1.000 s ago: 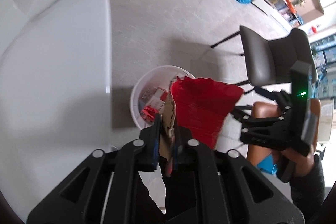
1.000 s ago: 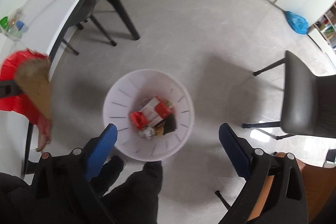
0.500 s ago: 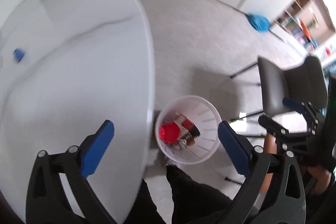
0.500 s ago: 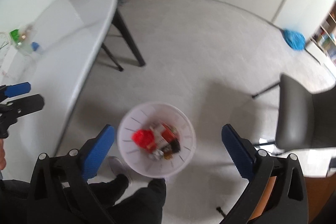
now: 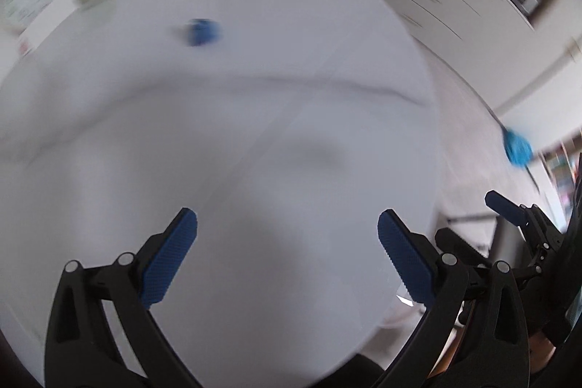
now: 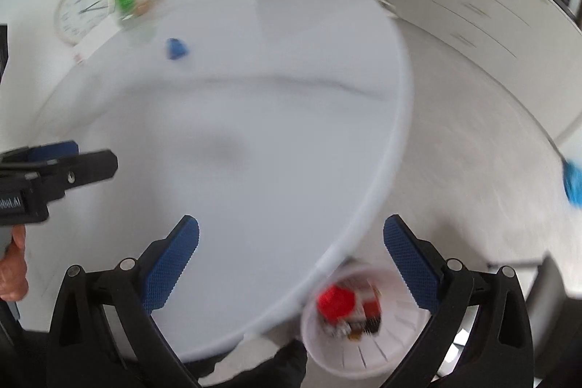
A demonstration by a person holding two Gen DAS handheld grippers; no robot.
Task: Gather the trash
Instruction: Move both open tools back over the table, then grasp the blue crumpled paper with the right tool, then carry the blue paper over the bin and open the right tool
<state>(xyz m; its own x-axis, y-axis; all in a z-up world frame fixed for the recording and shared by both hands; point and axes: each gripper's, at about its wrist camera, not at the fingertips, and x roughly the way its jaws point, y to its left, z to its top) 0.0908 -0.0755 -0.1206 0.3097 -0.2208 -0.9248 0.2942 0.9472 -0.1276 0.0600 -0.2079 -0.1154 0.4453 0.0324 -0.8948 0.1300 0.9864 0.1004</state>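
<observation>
left gripper [image 5: 287,257]: jaws wide apart, empty | right gripper [image 6: 291,260]: jaws wide apart, empty

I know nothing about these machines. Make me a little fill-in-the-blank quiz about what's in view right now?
1. Both claws, left claw and right claw, are ____.
2. The small object on the white table is coloured ____.
3. The white bin stands on the ____.
4. On the wall hangs a round ____.

Missing: open; blue; floor; clock
</observation>
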